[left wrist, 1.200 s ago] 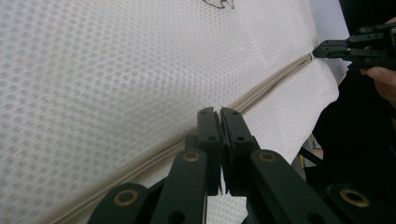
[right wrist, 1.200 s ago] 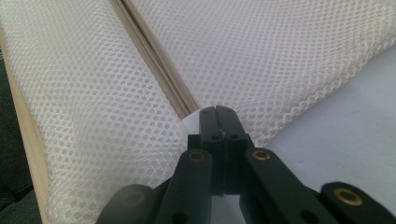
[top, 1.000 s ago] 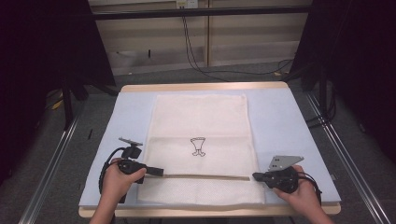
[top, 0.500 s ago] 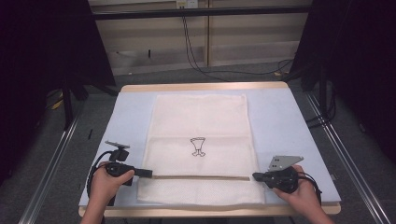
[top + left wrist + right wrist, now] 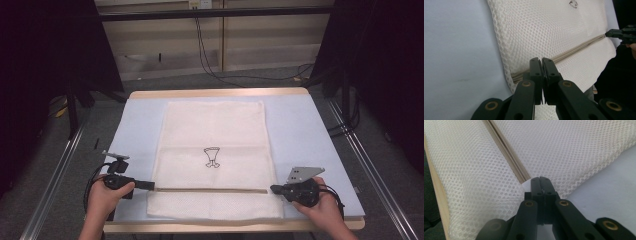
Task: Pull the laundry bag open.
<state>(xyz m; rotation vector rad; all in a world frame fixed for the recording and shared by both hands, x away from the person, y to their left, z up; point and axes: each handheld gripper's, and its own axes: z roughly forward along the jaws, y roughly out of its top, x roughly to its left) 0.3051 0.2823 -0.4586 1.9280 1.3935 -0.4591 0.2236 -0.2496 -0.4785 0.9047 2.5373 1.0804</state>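
Mesh bag (image 5: pixel 215 150) lay flat on counter (image 5: pixel 310 145); left tongs (image 5: pixel 150 185) & right tongs (image 5: pixel 274 189) each pressed together, pinching opposite ends of its zipper (image 5: pixel 212 190).

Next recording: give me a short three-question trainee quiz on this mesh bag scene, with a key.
1. True or false: the left gripper has its jaws spread wide open.
2. Which part of the mesh bag do both grippers meet? A) its far edge B) the ends of its zipper line C) the small black print
3. The right gripper sits at which end of the zipper line, as seen in the high view?

Key
1. False: the jaws are shut.
2. B
3. The right end, at the bag's near right side.
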